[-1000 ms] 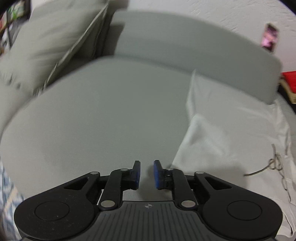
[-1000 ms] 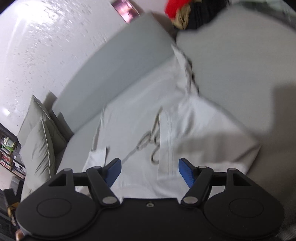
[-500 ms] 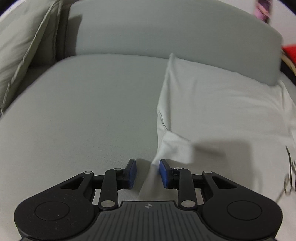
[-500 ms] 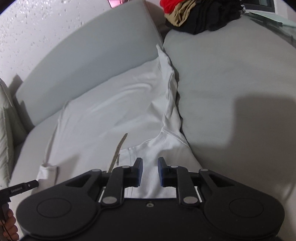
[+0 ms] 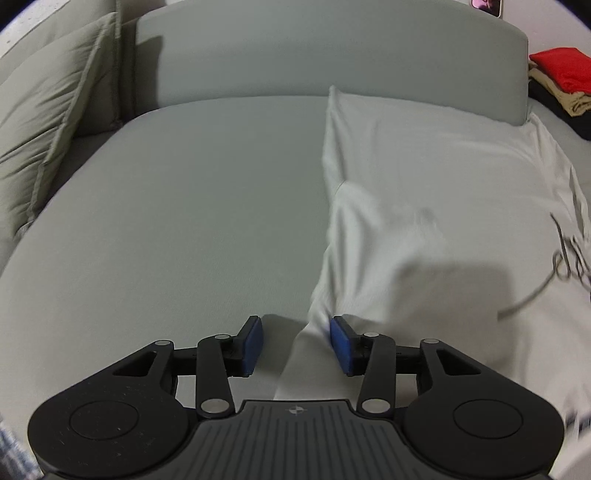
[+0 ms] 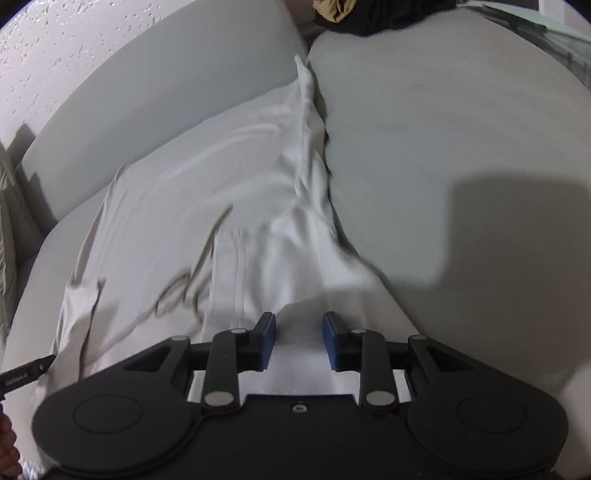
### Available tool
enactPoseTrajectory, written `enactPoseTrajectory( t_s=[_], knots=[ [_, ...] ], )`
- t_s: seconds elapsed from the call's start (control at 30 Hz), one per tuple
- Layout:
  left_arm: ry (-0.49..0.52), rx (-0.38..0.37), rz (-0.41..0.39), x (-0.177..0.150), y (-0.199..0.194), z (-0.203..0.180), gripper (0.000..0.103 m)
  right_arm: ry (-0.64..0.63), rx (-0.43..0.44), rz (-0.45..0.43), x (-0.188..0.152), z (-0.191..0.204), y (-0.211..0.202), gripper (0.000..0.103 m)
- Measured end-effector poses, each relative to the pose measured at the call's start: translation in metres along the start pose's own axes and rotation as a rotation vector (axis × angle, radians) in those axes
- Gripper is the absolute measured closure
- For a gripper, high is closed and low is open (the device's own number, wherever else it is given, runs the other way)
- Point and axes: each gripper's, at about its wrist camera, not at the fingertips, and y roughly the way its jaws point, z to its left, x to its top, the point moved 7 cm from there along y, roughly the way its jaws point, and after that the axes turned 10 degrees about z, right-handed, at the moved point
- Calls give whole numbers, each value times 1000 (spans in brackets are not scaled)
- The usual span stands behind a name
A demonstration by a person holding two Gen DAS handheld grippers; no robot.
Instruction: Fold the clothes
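Observation:
A white garment (image 5: 424, 177) with a grey drawstring (image 5: 554, 266) lies spread on the grey sofa seat (image 5: 184, 221). My left gripper (image 5: 295, 343) is open at the garment's near left edge. A ridge of cloth runs between its blue pads and touches the right pad (image 5: 341, 347). In the right wrist view the same garment (image 6: 207, 177) stretches away, bunched along its right edge, and its drawstring (image 6: 192, 280) lies left of centre. My right gripper (image 6: 299, 339) is open low over the near right part, with white cloth lying between and under its fingers.
Grey cushions (image 5: 44, 122) lean at the sofa's left end and the backrest (image 5: 332, 55) runs behind. A pile of red and tan clothes (image 5: 561, 70) sits at the far right, with dark clothes (image 6: 369, 14) beside it. Bare seat (image 6: 443, 129) lies right of the garment.
Both grippers closed in on the garment's near edge about half a second ago. Their jaws now stand wider apart, and the cloth has shifted and wrinkled along the right side.

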Motion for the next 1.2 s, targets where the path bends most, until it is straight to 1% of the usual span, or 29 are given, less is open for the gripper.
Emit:
enactPoseTrajectory(
  t_s=[0.13,0.23,0.3,0.37,0.43,0.57,0.67,0.73,0.83,0.93,0.97,1.1,1.2],
  knots=[
    [19,48,-4,-27,-24,5,60,24,22,48,-40,-14,-26,74],
    [24,78,-18,-46,-43,9,61,49,51,44,-63,-23,-45,73],
    [-14,29,-82,-48,-55,9,61,56,94,-10,-64,-24,-58,73],
    [-29,15,-159,-42,-65,3,60,43,126,-81,-57,-21,-68,73],
    [-33,10,-196,-37,-66,-6,60,29,135,-130,-48,-16,-72,73],
    [-23,-57,-172,-31,-54,-35,59,13,172,-134,-40,2,-63,73],
    [50,-72,-158,-28,-44,-64,59,-50,183,-126,-42,27,-52,73],
    [136,-53,-140,-30,-35,-86,58,-102,174,-110,-45,43,-42,73],
    [250,23,-102,-40,-21,-104,56,-182,116,-67,-52,58,-28,74],
    [299,44,-124,-48,-26,-108,56,-237,75,-53,-62,58,-30,74],
    [293,34,-123,-50,-27,-105,56,-239,75,-45,-65,55,-32,73],
    [279,11,-124,-52,-31,-99,54,-203,112,-37,-71,43,-41,73],
    [296,5,-130,-54,-32,-103,54,-174,138,-68,-68,37,-49,73]
  ],
)
